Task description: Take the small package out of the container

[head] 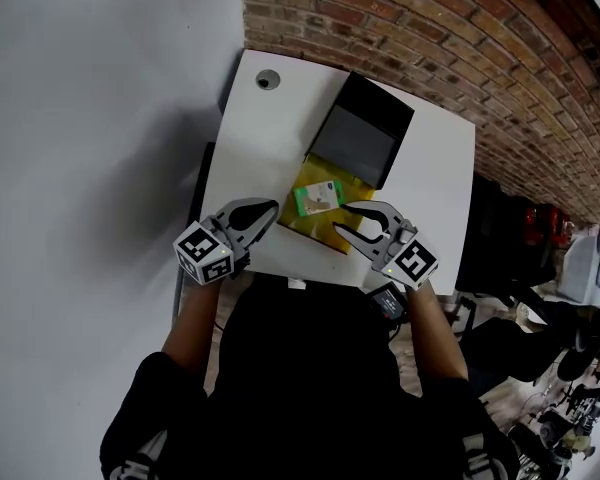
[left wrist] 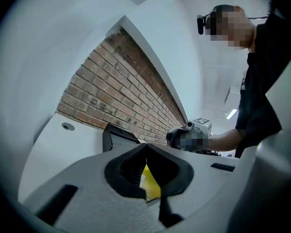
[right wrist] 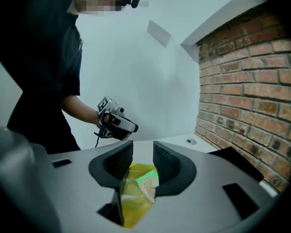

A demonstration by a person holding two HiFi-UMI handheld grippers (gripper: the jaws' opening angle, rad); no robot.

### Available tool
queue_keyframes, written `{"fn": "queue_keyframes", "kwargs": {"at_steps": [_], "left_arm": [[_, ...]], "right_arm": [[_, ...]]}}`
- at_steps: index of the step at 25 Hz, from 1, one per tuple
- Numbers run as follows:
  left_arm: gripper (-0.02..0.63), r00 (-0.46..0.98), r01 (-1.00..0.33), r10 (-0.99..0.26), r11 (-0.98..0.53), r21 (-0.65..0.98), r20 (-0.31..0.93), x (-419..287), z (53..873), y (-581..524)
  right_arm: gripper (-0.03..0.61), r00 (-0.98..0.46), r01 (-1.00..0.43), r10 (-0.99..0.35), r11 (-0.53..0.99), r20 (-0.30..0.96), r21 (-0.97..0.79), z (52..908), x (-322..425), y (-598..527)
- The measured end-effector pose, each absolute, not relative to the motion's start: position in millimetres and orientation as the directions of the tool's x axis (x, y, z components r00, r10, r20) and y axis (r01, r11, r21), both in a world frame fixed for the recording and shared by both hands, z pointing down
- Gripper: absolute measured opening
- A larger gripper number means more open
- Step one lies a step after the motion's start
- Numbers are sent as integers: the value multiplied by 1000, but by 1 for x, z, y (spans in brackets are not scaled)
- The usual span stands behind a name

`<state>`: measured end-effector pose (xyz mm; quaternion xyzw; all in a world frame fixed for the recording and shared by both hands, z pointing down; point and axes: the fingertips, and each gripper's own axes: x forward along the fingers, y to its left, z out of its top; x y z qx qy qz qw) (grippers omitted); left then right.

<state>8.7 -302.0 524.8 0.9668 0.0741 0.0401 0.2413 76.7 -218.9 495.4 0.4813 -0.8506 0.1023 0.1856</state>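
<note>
A small green and white package (head: 317, 198) lies on a yellow bag (head: 315, 226) on the white table (head: 270, 138), just in front of a black box (head: 360, 133). My right gripper (head: 342, 220) hovers at the bag's right edge, open, with nothing between its pads. In the right gripper view the package (right wrist: 146, 181) and the bag (right wrist: 133, 203) show below the parted jaws of the right gripper (right wrist: 143, 147). My left gripper (head: 272, 208) is beside the bag's left edge, tips together and empty. In the left gripper view, yellow (left wrist: 151, 187) shows behind the shut left gripper (left wrist: 146, 145).
A brick wall (head: 430, 38) runs along the table's far side. A round cable hole (head: 268, 80) sits in the far left corner. The black box (left wrist: 117, 136) stands open behind the bag. The table's near edge is right at the person's body.
</note>
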Motion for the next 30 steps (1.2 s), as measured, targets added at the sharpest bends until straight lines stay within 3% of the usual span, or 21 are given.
{"fn": "queue_keyframes", "kwargs": {"at_steps": [20,30], "left_arm": [[15,981,134,187,-841,525,49,8,544,-294],[15,978,141,202,-827,545,52,3,551,-286]], "right_arm": [[249,-545,-696,-555,717,629,30,558,57,-237],[289,-507,-638,-442,769,740,22,609,66,-241]]}}
